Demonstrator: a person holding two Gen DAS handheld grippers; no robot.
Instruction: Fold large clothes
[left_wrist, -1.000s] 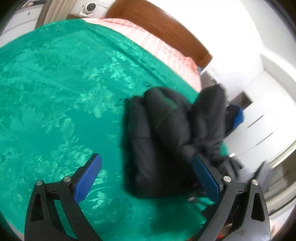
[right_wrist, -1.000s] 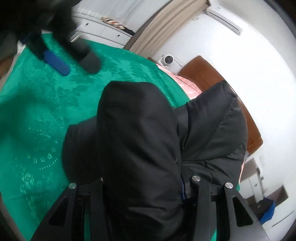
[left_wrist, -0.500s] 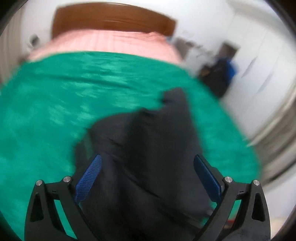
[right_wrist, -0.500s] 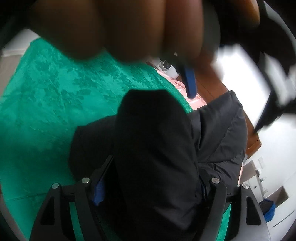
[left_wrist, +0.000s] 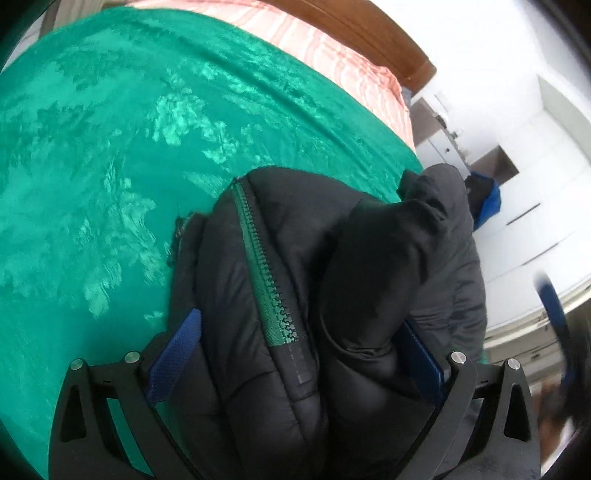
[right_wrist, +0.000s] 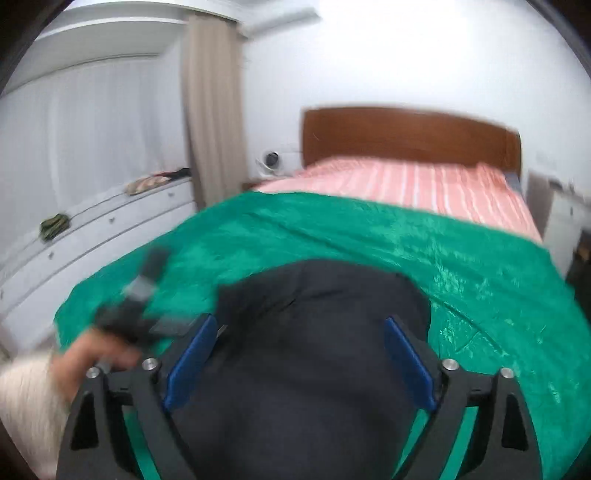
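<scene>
Your right gripper (right_wrist: 299, 363) has just been opening and lifts off the jacket (left_wrist: 332, 295), jaws wide, bundle between them untouched; your left gripper (left_wrist: 299, 362) straddles it, wide open; fold looks nearly done.

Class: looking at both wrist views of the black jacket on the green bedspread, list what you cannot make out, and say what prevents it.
- Left wrist view: lower part of the black jacket, cut off by the bottom edge; the left gripper has its right pad partly buried in fabric.
- Right wrist view: the jacket's folds, motion-blurred.
- Right wrist view: hand and what it holds, blurred.
- Small items on the white drawers, too small.
</scene>
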